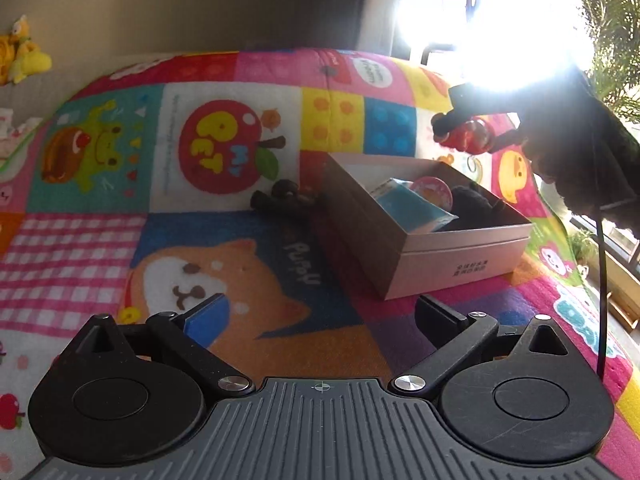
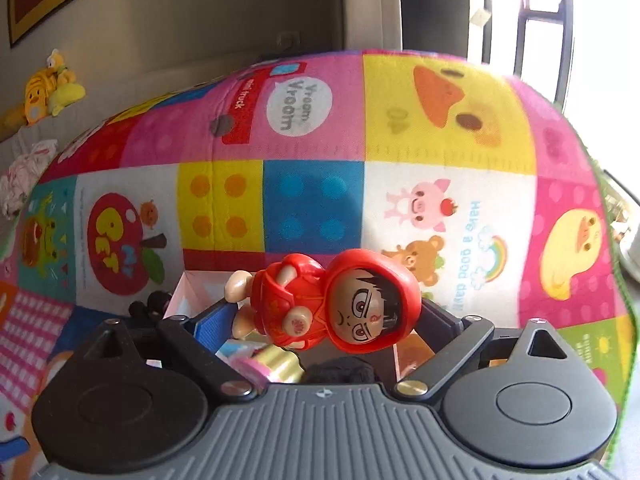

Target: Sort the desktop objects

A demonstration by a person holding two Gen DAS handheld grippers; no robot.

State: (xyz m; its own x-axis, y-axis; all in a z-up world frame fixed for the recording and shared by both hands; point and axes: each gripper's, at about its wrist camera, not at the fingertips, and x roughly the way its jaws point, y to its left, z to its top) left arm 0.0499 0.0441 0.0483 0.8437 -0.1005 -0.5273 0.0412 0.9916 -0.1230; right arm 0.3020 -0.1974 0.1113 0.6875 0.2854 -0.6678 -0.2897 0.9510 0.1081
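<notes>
Left wrist view looks over a bright patchwork play mat [image 1: 224, 240] printed with cartoon panels: a red apple carrying the letters "PET" with smaller "MY" beside them, a shiba dog next to the word "PUPPY", and a speech bubble too glared to read here. From the right wrist view the same bubble reads "Vroom Vroom", a red truck panel says "Mini truck", and a pig-and-bear panel says "Have a good day", all upside down from this side. An open grey cardboard box [image 1: 460, 256] sits on the mat, with two lines of small print on its near side that cannot be made out. Inside lie a blue packet [image 1: 412, 206], a round pink tin [image 1: 434, 192] and a dark fuzzy item [image 1: 476, 204]. A small black object [image 1: 286, 196] rests on the mat just beside the box's left wall. The left tongs [image 1: 320, 312] stand spread wide with nothing between them, near the box. The right tongs [image 2: 324, 312] are clamped on a red hooded toy figure [image 2: 340, 300], lying sideways between the fingers, head to the right, held above the box. Yellow plush toys [image 2: 44, 88] sit on a ledge at the far left.
</notes>
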